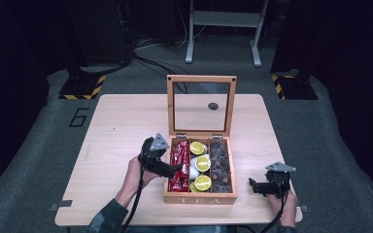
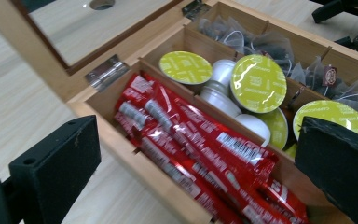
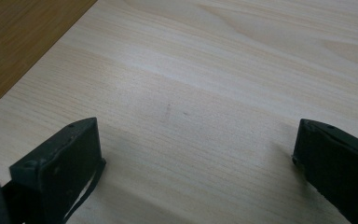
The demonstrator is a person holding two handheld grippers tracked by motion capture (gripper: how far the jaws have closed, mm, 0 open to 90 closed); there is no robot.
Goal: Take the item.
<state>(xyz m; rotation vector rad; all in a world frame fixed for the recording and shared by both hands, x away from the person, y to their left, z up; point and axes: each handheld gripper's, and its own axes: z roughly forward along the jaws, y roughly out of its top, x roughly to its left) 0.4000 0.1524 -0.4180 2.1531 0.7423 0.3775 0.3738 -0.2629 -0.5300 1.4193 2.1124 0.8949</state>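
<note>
Over the box (image 1: 200,199), the left gripper (image 1: 175,170) gapes wide above red packets (image 2: 200,154); right of the box, the right gripper (image 1: 255,185) gapes too

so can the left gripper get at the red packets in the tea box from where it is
Probably yes. The lid stands open, and the left gripper hovers open at the box's left wall, right over the red packets, which lie uncovered in the left compartment. Nothing sits between the fingers and them.
</note>
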